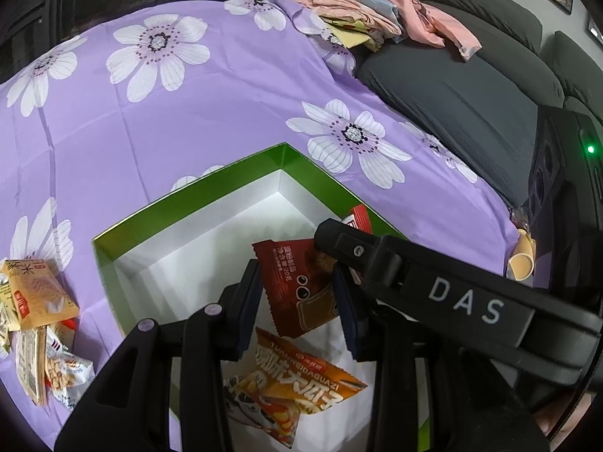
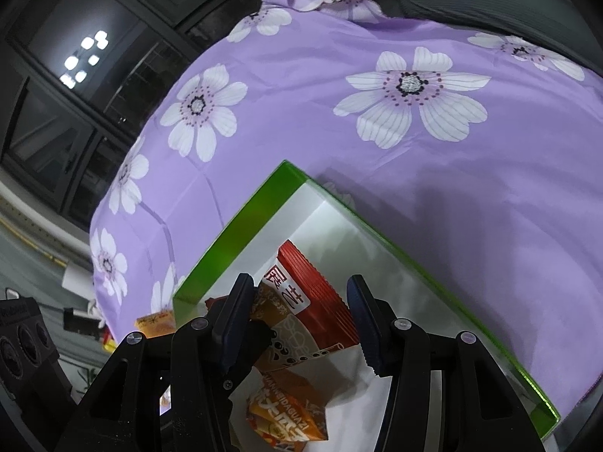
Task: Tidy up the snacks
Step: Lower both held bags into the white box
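Both grippers are down over the green box with the white inside, which sits on the purple flowered cloth covering the tabletop. The left gripper has a dark red snack packet between its blue pads; the packet stands upright there, though I cannot tell from here whether the pads are actually clamped on it or only flanking it. The right gripper hangs just beside, its black body crossing the left camera's view, and a red-and-white snack packet sits between its fingers; the left finger is against the packet while the right finger stands apart from it, so the jaws are spread wide and not clenched. Under both, lying flat on the white floor of the box, is an orange sunflower-seed packet with printed lettering. Off to the left of the box, on the cloth, lies a small heap of other snack packets, beige and white ones jumbled together. Beyond the far corner of the cloth there is a grey sofa with pink folded clothes piled on it.
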